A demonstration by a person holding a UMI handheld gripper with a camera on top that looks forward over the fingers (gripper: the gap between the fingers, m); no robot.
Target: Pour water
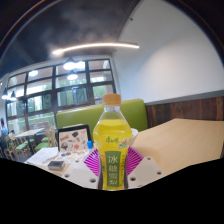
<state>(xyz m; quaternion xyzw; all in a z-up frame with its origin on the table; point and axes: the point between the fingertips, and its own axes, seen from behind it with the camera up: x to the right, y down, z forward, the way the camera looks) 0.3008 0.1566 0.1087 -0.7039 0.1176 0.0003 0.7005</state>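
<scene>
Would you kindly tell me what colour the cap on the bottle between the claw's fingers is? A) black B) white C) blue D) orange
D: the yellow-green bottle, held between the pink pads of the claw, carries an orange cap at its top.

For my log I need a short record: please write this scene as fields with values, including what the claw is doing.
held object: bottle with orange cap, yellow-green label and yellowish liquid
bottle pose: upright, lifted, nothing seen under it
claw: shut on the bottle, both pink pads pressing its sides
to the right: light wooden table
behind the bottle: green seat back
background: large windows, ceiling light strip
receiving cup: none visible
pouring: not yet begun
</scene>
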